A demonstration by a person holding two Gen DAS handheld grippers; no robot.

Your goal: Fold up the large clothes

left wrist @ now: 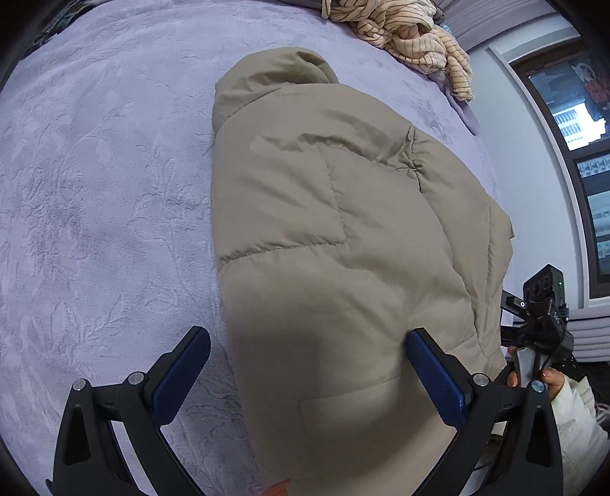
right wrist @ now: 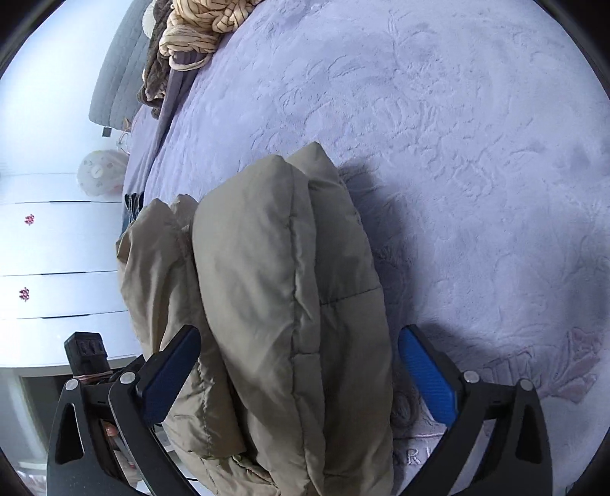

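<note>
Jacket (left wrist: 343, 236), a puffy khaki one, lies folded on the lilac bedspread (left wrist: 95, 190) near the edge where I stand; its rounded collar end points away from me in the left view; my left tongs (left wrist: 305, 377) tilt steeply down over its near end, blue pads spread wide, one pad above bare bedspread and the other over the padded cloth; nothing is pinched between them. My right tongs (right wrist: 299, 376) slant down over the jacket's doubled edge (right wrist: 289, 286), pads standing at their widest with the thick fold bulging up between them; neither pad presses on it, so the cloth rests free. My right hand (left wrist: 533, 377) shows at the left view's lower right, fingers wrapped on the handle, a cream sleeve (left wrist: 579, 419) behind it; a fingertip on the left handle peeks out low in the right view. A striped cream garment (left wrist: 411, 34) is heaped at the far end of the bed, well apart from the jacket. Embroidered letters (right wrist: 415, 458) sit on the bedspread beside the right pad; I make out "RI" at most, the rest is hidden. A window poster (left wrist: 594, 87) bears writing too blurred to read.
</note>
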